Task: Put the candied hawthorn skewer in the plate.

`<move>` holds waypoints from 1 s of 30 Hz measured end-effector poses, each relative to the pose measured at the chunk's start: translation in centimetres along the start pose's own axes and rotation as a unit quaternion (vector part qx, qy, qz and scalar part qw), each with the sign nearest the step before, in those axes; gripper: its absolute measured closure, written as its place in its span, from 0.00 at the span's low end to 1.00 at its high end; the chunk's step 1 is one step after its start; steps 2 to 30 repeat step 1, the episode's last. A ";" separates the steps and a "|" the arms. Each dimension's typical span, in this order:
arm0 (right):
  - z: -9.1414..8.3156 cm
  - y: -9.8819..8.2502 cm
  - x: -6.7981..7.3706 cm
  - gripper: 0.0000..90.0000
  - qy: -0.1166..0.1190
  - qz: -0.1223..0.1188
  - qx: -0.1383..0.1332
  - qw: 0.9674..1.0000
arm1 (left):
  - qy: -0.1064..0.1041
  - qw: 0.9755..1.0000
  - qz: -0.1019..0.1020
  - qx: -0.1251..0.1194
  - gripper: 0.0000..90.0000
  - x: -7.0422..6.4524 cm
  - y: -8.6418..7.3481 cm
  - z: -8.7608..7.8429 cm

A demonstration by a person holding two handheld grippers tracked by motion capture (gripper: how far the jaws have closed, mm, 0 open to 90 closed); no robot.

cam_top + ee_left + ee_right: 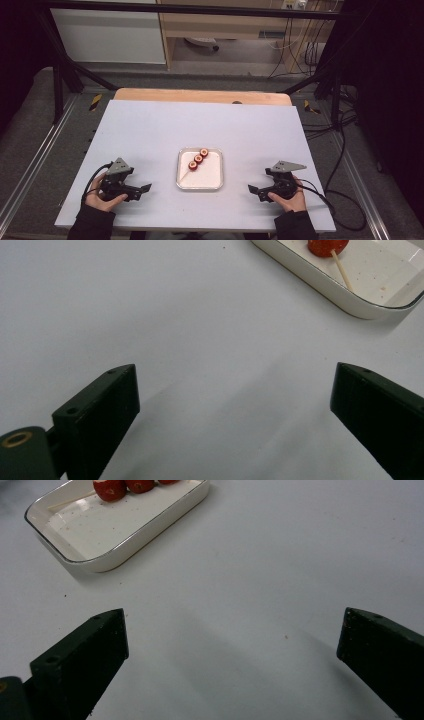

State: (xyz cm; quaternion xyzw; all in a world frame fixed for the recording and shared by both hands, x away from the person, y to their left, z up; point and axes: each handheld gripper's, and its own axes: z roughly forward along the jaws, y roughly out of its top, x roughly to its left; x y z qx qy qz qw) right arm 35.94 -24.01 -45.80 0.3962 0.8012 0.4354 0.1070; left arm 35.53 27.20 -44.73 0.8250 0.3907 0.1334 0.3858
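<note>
- Skewer (197, 160): one, a thin wooden stick carrying three red round pieces with pale centres in a row. It lies slantwise in the far half of the tray, the fruit end toward the tray's far right corner, the bare stick end pointing to the near left corner.
- Tray (212, 181): one, white, rectangular with rounded corners and a dark rim line. It sits on the worktop about midway between the left and right edges, nearer the near edge than the far one. Its near half is bare apart from small specks.
- Left tool (146, 188): one, held in the person's left hand (100, 199) near the near left corner of the worktop. Its two black jaws stand wide apart with nothing between them, only bare worktop. It points toward the tray, which lies well apart from it; in the left gripper view the tray's corner and one red piece on its stick sit at the upper right.
- Right tool (252, 189): one, held in the person's right hand (290, 200) toward the near right corner. Jaws likewise wide apart and holding nothing. The tray lies well apart to its side; the right gripper view has it at the upper left.
- Worktop (150, 125): one, covered in a pale sheet, a wooden strip showing along the far edge.
</note>
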 end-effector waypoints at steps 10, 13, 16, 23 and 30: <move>0.0 0.0 0.0 0.01 0.000 -0.001 -0.001 1.000 | -0.001 1.000 0.000 0.000 0.06 0.0 0.0 0.0; 0.0 0.0 0.0 0.01 0.000 -0.001 -0.001 1.000 | -0.001 1.000 0.000 0.000 0.06 0.0 0.0 0.0; 0.0 0.0 0.0 0.01 0.000 -0.001 -0.001 1.000 | -0.001 1.000 0.000 0.000 0.06 0.0 0.0 0.0; 0.0 0.0 0.0 0.01 0.000 -0.001 -0.001 1.000 | -0.001 1.000 0.000 0.000 0.06 0.0 0.0 0.0; 0.0 0.0 0.0 0.01 0.000 -0.001 -0.001 1.000 | -0.001 1.000 0.000 0.000 0.06 0.0 0.0 0.0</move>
